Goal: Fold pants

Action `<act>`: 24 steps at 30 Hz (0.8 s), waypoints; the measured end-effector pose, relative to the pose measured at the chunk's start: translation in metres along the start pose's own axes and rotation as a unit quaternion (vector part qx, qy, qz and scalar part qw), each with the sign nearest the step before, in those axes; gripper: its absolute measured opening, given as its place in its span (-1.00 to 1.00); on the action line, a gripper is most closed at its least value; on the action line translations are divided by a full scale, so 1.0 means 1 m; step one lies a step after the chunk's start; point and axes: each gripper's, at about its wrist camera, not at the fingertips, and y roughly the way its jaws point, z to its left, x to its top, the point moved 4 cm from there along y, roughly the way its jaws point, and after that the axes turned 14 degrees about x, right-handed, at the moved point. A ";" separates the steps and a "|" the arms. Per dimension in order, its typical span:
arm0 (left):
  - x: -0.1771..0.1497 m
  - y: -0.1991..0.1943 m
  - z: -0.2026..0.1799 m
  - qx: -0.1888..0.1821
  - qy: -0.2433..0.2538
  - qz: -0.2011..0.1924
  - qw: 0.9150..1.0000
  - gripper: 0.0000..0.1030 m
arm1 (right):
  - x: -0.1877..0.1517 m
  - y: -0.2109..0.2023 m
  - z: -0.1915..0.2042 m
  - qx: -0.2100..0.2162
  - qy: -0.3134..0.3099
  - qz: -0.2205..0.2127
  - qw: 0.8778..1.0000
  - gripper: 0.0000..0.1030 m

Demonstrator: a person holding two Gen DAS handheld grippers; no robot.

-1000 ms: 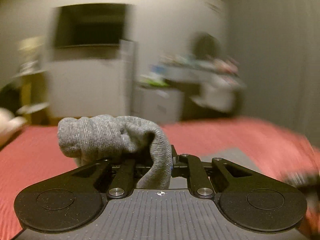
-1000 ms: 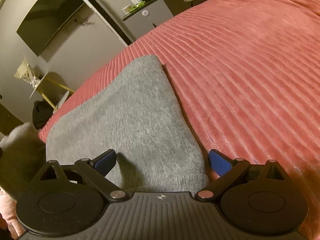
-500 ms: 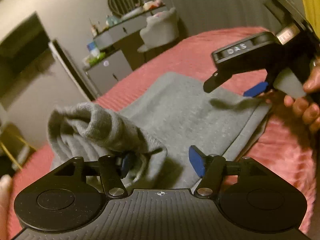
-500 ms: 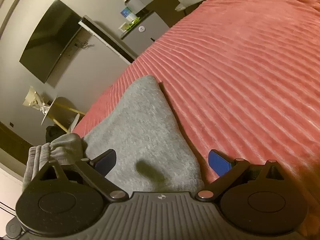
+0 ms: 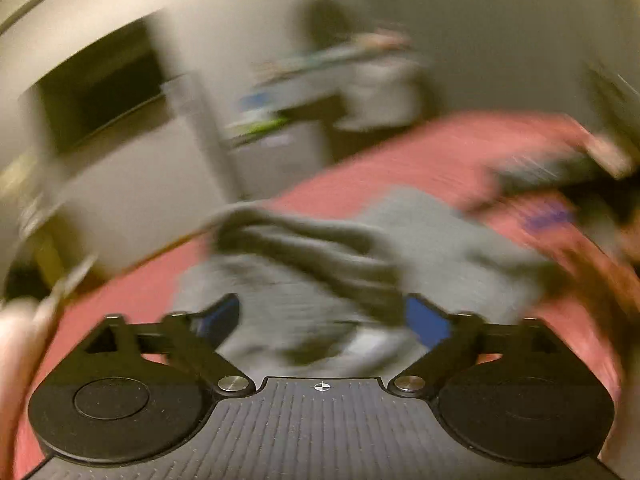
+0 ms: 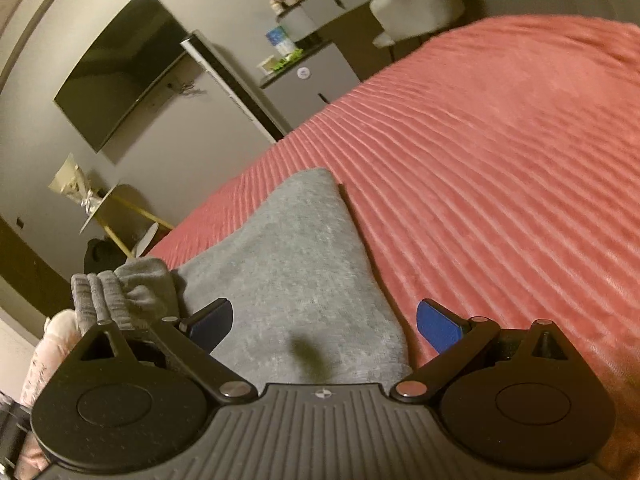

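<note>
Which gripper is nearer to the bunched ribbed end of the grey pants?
Left. The left gripper, jaws opening, is right at the bunched end. The right gripper hovers beside it, over the flat part.

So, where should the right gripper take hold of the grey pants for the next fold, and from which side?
Probably the bunched ribbed end of the grey pants, which rises off the red bedspread at the lower left in the right wrist view. The raised ridge gives the pads something to close on, while the flat part does not. The right gripper, jaws open and empty, could come from the side, low.
</note>
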 end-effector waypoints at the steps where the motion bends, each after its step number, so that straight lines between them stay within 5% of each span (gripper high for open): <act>1: -0.001 0.005 0.017 0.032 -0.030 0.020 0.999 0.89 | 0.000 0.000 0.006 0.000 -0.018 0.001 1.000 0.92; 4: -0.014 0.026 0.071 0.120 -0.133 0.088 0.980 0.89 | -0.005 -0.002 0.033 0.012 -0.088 0.007 0.996 0.92; 6: -0.028 0.036 0.100 0.134 -0.203 0.124 0.962 0.89 | -0.016 -0.003 0.059 0.030 -0.149 0.022 0.988 0.92; 11: -0.078 0.050 0.146 0.128 -0.371 0.221 0.893 0.88 | -0.051 0.014 0.107 0.050 -0.258 0.060 0.963 0.92; 13: -0.092 0.045 0.159 0.124 -0.405 0.238 0.874 0.88 | -0.064 0.028 0.117 0.031 -0.286 0.065 0.955 0.92; 15: -0.096 0.040 0.168 0.130 -0.416 0.237 0.868 0.88 | -0.075 0.042 0.126 0.031 -0.304 0.077 0.949 0.92; 18: -0.100 0.039 0.174 0.157 -0.397 0.243 0.871 0.88 | -0.088 0.058 0.138 0.025 -0.330 0.072 0.941 0.92; 21: -0.105 0.044 0.170 0.149 -0.401 0.258 0.866 0.88 | -0.091 0.071 0.147 0.010 -0.337 0.056 0.940 0.92; 24: -0.106 0.051 0.163 0.149 -0.377 0.277 0.871 0.88 | -0.093 0.096 0.155 -0.005 -0.344 0.061 0.937 0.92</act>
